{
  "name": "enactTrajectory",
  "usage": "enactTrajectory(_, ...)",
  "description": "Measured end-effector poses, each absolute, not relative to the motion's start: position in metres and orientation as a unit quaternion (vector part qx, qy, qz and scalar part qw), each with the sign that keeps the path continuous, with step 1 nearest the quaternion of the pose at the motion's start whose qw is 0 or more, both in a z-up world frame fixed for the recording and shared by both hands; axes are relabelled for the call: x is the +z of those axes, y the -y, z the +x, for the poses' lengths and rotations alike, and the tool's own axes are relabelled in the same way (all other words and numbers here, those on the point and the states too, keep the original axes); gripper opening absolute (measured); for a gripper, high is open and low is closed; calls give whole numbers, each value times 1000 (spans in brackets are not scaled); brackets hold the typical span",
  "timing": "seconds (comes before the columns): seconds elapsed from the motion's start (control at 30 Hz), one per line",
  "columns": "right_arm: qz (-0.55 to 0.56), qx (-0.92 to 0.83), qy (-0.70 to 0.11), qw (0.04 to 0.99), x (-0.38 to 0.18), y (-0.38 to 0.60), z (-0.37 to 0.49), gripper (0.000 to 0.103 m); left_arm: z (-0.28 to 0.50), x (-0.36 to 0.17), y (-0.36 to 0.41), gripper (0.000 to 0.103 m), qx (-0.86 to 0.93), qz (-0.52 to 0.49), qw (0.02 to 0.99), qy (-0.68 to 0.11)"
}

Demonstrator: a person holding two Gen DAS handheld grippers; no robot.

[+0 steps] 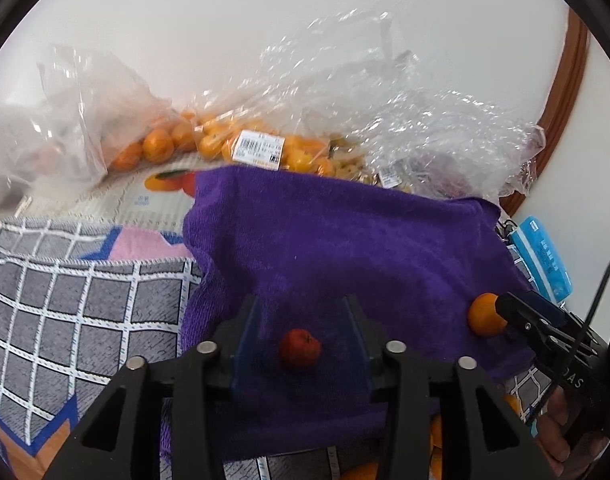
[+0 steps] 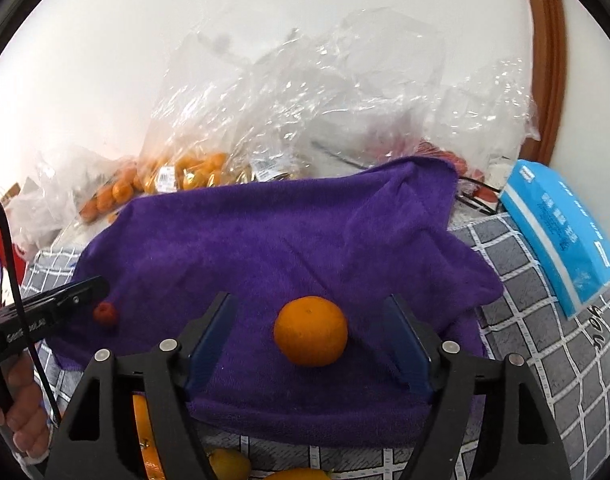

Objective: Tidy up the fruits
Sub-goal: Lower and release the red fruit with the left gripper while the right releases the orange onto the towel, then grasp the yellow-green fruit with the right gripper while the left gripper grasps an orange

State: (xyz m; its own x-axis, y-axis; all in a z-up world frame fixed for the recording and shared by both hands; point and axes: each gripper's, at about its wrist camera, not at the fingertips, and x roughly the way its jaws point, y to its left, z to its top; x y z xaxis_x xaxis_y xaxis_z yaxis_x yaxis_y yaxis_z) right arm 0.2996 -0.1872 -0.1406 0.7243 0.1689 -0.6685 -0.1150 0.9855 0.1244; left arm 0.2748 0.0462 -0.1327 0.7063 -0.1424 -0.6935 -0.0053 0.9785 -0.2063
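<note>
1. Left wrist view: white wall (image 1: 185, 20) behind, brown wooden frame (image 1: 573, 92) curving at far right; grey checked cloth (image 1: 85, 304) underneath, purple towel (image 1: 345, 240) spread over it.
2. Left gripper (image 1: 301, 332) with jaws apart, touching nothing; one small red fruit (image 1: 299, 349) lying on the towel between them, clear of both.
3. One orange (image 1: 485, 315) on the towel's right part, partly hidden by the right gripper (image 1: 517, 312) tip; contact there hard to tell.
4. Clear plastic bags (image 1: 345, 100) along the wall, blurred; many oranges inside, count not readable. Blue packet (image 1: 543, 256) cut off at right.
5. Right wrist view: same wall (image 2: 145, 40), towel (image 2: 265, 232), checked cloth (image 2: 545, 280); blue packet (image 2: 561, 232) lying at right.
6. Right gripper (image 2: 311, 340) with jaws standing wide, the orange (image 2: 311, 331) resting free between them.
7. Red fruit (image 2: 105, 314) at left, just beside the left gripper (image 2: 85, 292) tip.
8. Several orange and yellow fruits at the bottom edge, mostly hidden behind the gripper frame.
</note>
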Motion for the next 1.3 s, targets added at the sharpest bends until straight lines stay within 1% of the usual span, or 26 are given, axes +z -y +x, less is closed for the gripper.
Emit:
enactTrajectory(0.1,44,73,-354,931,-137,190,297,76,268,-123,-40,40,-35,-80,926,-366)
enactTrajectory(0.3,61,83,-341,934,-123,191,287,76,259,-108,-35,40,-54,-81,928,-360)
enactTrajectory(0.4,64,75,-339,936,-115,190,280,76,252,-98,-29,40,-49,-61,932,-355)
enactTrajectory(0.6,46,71,-353,932,-106,186,254,76,230,-84,-29,40,-63,-74,931,-351)
enactTrajectory(0.73,46,80,-356,930,-107,184,233,76,218,-85,-30,40,-70,-56,924,-372)
enactTrajectory(0.93,53,88,-382,918,-118,176,210,76,193,-83,-45,40,-51,-47,924,-377)
enactTrajectory(1.07,49,84,-395,914,-122,172,197,68,179,-87,-59,40,-39,-51,921,-384)
enactTrajectory(1.3,46,84,-400,911,-130,168,175,68,161,-106,-82,40,-22,-76,910,-406)
